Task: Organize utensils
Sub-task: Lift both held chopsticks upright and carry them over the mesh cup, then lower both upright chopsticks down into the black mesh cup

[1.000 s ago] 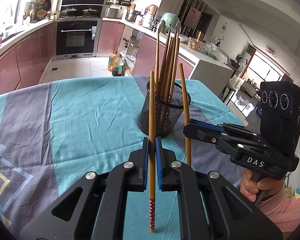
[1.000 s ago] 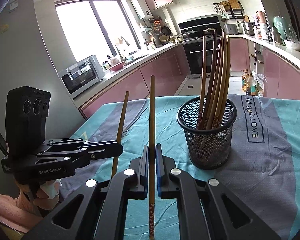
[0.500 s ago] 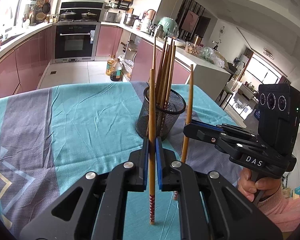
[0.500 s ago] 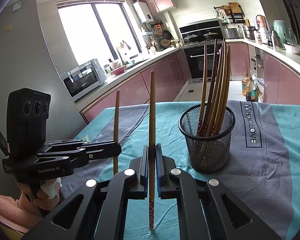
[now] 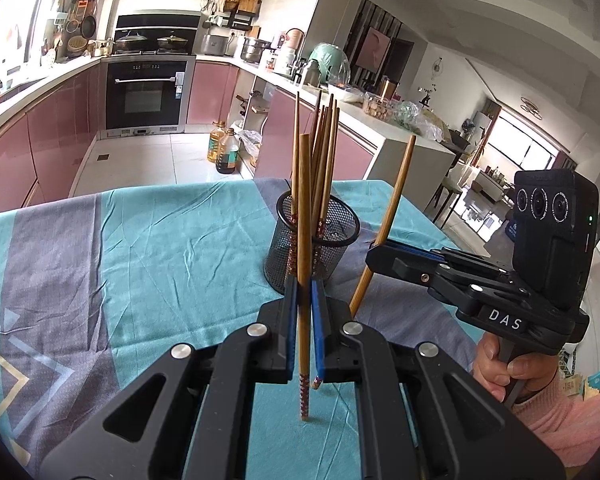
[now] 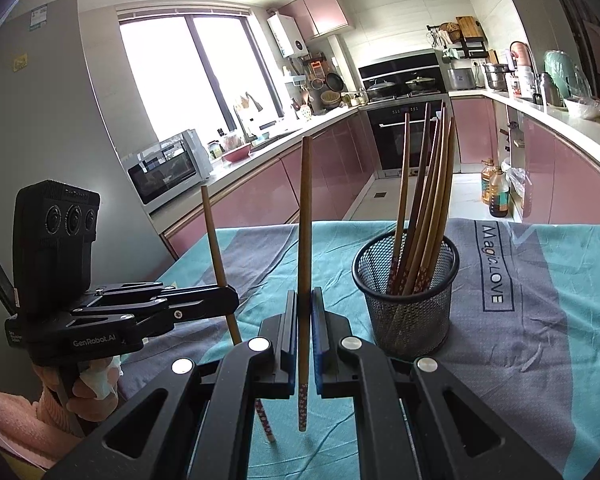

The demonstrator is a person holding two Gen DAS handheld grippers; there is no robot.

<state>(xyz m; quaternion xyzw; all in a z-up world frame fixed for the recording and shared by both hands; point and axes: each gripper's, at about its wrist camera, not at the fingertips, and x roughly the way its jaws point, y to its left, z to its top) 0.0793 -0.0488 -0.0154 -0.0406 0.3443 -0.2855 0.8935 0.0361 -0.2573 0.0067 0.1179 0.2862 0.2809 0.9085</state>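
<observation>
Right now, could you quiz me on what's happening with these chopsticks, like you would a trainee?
1. True or false: each gripper is clamped on one chopstick.
2. Where do the other chopsticks stand? A) flat on the cloth B) in the mesh cup C) in a drawer
3. Which end of the held chopsticks points down?

Key:
1. True: the left gripper holds the left chopstick, the right gripper the right chopstick.
2. B, the mesh cup.
3. The patterned end, near the cloth.

A home kitchen: pink cabinets (image 6: 260, 188), a built-in oven (image 5: 144, 96) under pots on the stove (image 5: 152, 42), a microwave (image 6: 168, 170), cooking oil bottles (image 5: 222, 150) on the floor.
</observation>
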